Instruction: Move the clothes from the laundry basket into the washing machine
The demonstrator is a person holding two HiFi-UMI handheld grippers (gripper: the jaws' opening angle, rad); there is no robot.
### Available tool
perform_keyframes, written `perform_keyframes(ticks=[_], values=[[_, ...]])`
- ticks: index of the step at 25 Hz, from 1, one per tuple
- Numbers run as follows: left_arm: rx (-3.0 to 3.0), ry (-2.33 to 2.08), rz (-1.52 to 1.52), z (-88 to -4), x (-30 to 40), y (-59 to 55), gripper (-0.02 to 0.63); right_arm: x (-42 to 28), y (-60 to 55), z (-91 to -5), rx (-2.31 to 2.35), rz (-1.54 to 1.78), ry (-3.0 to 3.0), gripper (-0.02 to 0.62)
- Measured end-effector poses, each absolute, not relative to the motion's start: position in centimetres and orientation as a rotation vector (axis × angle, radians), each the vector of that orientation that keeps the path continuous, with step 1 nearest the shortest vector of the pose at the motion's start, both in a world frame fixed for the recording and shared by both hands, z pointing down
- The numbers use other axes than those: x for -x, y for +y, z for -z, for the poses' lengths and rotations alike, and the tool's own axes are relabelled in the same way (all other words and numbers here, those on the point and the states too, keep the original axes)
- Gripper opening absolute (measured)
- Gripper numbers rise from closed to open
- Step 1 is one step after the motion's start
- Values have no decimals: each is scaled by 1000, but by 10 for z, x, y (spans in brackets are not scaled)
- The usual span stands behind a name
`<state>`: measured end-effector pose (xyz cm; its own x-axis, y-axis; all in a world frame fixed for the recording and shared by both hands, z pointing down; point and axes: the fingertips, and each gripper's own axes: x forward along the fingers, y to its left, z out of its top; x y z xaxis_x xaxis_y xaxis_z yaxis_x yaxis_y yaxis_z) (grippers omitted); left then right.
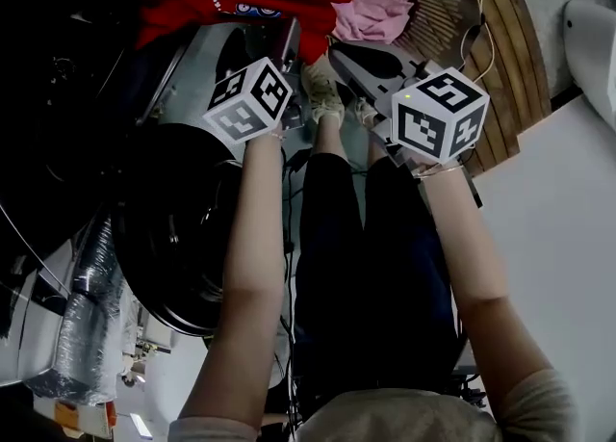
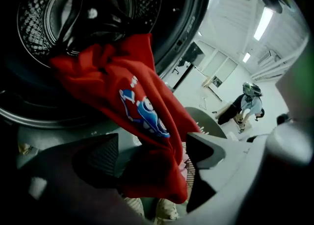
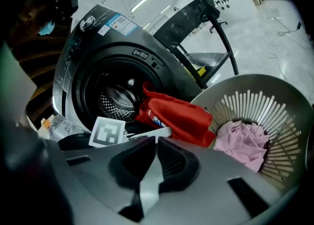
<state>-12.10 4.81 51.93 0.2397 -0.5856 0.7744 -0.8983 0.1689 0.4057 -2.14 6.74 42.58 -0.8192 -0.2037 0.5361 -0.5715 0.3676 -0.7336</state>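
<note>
LAUNDRY HALF LOADED: a red shirt hangs part-way out of the washer, its upper end bunched at the mouth of the drum in the upper left of the left claw view, its tail trailing over the opening's rim toward lower centre; the left claw stands wide open around that tail, the cloth loose between its jaws with neither pad pressing on it; the right claw, closed tight with nothing in it, shows at the bottom of its own view, with the basket ahead at the right of the frame, where a pink garment lies, not yet moved.

With so much of the shirt outside the drum, its own weight may well drag it back over the rim and out of the washer; the tail also lies between the open jaws, so it could catch on a pad and be pulled out as the claw draws away; a push deeper into the drum looks the safer move before the pink garment is fetched.
</note>
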Motion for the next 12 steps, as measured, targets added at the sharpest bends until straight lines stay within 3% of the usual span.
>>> perform_keyframes(ticks=[4, 5, 6, 10, 12], values=[[-1515, -1365, -436, -554, 100, 43, 410, 18, 76, -433, -674, -1450, -2255, 21], [-1521, -1357, -435, -559, 98, 40, 386, 17, 78, -433, -671, -1453, -2252, 21], [-1527, -1356, -442, -561, 98, 37, 279, 16, 79, -434, -668, -1451, -2251, 21], [-1565, -1396, -517, -546, 100, 33, 239, 11, 80, -433, -684, -1430, -2249, 21], [-1569, -1442, -500, -530, 108, 33, 177, 11, 79, -432, -696, -1431, -2250, 21]])
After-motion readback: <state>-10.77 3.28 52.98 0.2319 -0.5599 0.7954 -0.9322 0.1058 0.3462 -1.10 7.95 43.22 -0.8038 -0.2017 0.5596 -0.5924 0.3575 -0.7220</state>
